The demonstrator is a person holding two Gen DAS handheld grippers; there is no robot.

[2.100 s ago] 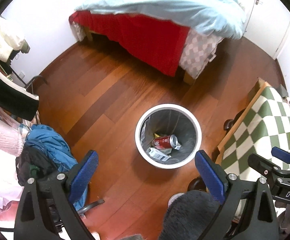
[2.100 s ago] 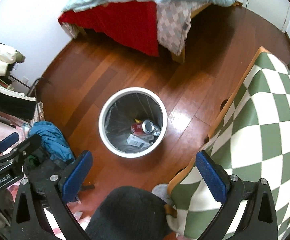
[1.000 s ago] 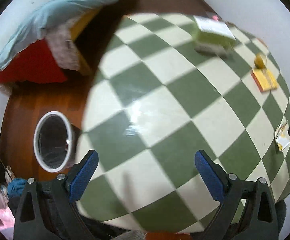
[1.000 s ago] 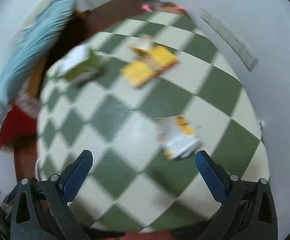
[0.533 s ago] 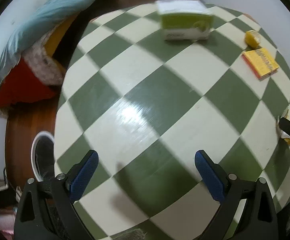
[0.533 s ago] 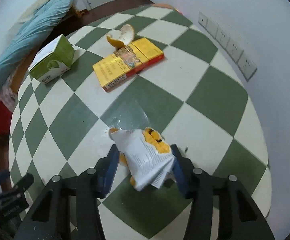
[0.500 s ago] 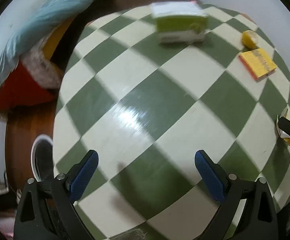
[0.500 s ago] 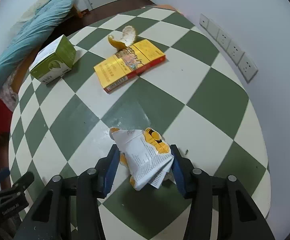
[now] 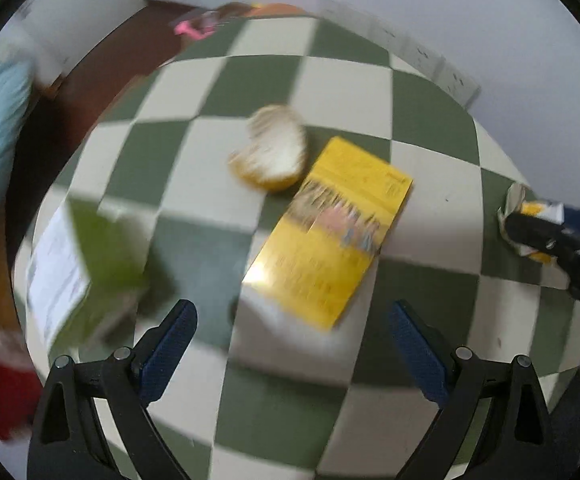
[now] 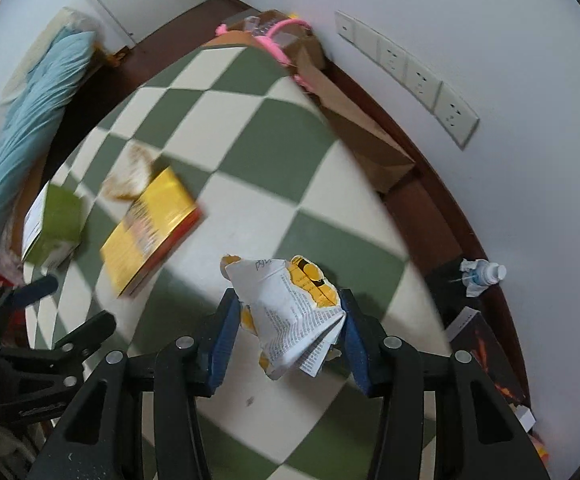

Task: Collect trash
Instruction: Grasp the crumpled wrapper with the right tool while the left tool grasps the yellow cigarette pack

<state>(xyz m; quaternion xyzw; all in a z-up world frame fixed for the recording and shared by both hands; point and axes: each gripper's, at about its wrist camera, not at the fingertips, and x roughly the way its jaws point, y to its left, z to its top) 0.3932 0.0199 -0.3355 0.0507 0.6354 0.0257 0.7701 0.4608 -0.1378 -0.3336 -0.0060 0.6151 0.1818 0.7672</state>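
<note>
The right gripper [image 10: 287,336] pinches a crumpled snack wrapper [image 10: 290,312], white with small print and yellow-orange patches. Both blue pads [image 10: 225,338] press against the wrapper's sides, so the jaws stand about half closed with the wrapper bulging up between them. It sits above the green-and-white checkered table [image 10: 249,128]; whether it touches the top cannot be told. In the left wrist view the same wrapper [image 9: 524,220] shows at the far right edge, clamped in the black fingers of the right gripper [image 9: 546,236].

The left gripper [image 9: 290,344] is spread wide, with nothing between its blue pads [image 9: 165,354]. It points down at the table [image 9: 273,412], and this view is blurred. Just beyond its fingertips lies a flat yellow box [image 9: 330,236], and a piece of orange peel [image 9: 271,154] sits touching or just beside the box's far corner. A green and white carton [image 9: 81,268] stands to the left, near the table edge.

From the right wrist view the yellow box [image 10: 151,226], peel [image 10: 129,174] and green carton [image 10: 51,226] lie to the left of the held wrapper, well apart from it. A small plastic bottle [image 10: 484,274] lies on the floor by the wall
</note>
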